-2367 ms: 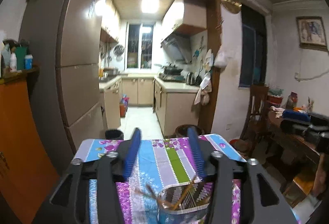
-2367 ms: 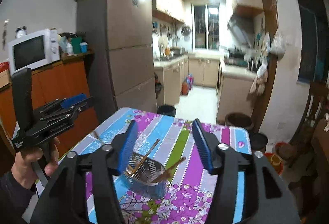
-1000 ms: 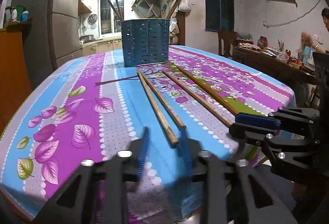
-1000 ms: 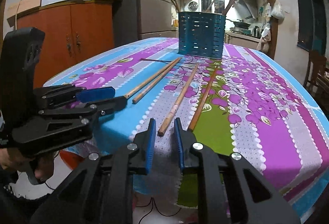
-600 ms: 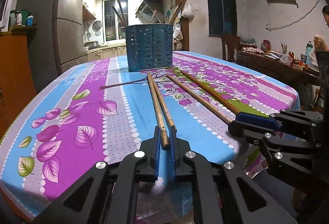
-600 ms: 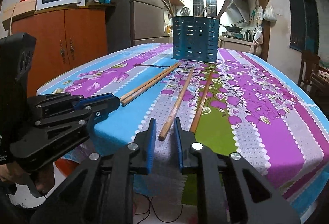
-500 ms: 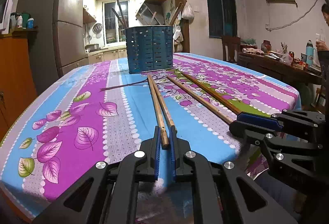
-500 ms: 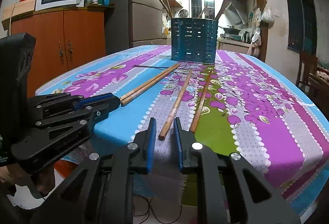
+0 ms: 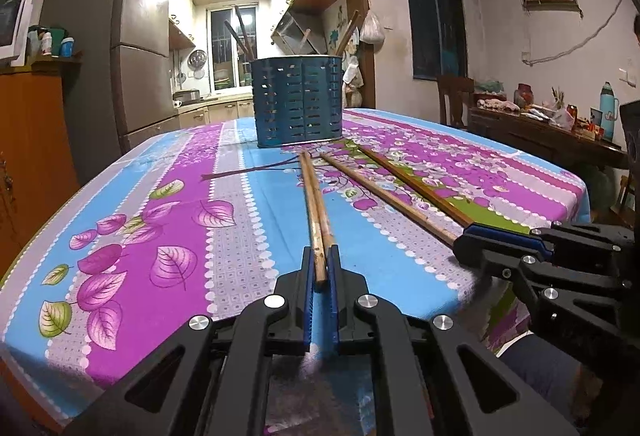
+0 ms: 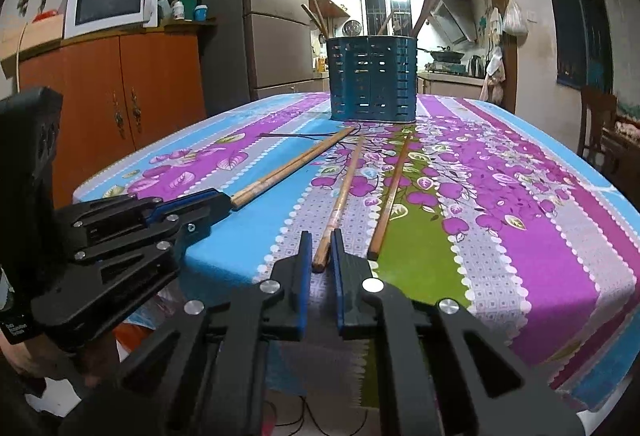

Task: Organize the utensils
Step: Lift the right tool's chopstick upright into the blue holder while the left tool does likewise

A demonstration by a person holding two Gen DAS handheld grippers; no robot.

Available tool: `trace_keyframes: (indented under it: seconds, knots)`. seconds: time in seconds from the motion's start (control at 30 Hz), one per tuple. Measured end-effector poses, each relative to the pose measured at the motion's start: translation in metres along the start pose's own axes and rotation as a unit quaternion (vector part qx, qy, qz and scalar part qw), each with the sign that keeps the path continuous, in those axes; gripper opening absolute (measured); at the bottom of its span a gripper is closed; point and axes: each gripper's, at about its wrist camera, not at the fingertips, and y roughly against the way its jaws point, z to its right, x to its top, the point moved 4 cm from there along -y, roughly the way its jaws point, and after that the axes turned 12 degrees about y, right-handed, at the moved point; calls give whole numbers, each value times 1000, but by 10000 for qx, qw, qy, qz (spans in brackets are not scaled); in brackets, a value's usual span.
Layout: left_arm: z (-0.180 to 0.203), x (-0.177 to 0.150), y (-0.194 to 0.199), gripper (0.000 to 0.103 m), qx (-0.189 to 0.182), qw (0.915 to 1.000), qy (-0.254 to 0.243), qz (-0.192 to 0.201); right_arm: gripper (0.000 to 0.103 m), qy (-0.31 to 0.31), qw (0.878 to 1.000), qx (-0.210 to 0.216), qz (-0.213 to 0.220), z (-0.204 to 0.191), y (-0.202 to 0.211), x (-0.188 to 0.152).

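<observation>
A dark blue slotted utensil holder (image 9: 297,100) stands at the far end of the table with several chopsticks standing in it; it also shows in the right wrist view (image 10: 373,77). Several wooden chopsticks lie lengthwise on the tablecloth. My left gripper (image 9: 320,268) is shut on the near ends of a pair of chopsticks (image 9: 314,203). My right gripper (image 10: 321,250) is shut on the near end of a single chopstick (image 10: 344,191). Another chopstick (image 10: 391,187) lies loose just to its right. Each gripper shows in the other's view.
The table has a purple, blue and green flowered cloth (image 9: 168,220). Its near edge lies under both grippers. An orange cabinet (image 10: 120,91) with a microwave stands to the left, a fridge behind it. A wooden chair (image 9: 452,95) and a cluttered sideboard are to the right.
Both grippers came down from above the holder to the table's near edge. The left closed on the chopstick pair, the right on one chopstick. In the last half second almost nothing moved.
</observation>
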Motion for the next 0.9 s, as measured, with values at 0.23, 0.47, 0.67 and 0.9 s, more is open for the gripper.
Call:
trace_keyframes:
  seconds: [0.23,0.47,0.67,0.9]
  knots:
    - [0,23,25,7,-14,9994,5,346,6,228,9995,-42,196,2,23,15]
    - [6,90,69,7,-218,9926,-42,1191,5,624,9936,-180,925,16,72,71]
    - [6,152,56,7,-327,9900,-46,1371,5,780,9897,35,1201,38,71,130]
    - [-1,198,22,7,-438,9936,174,1029,5,871,9916,369,883,59,34,175]
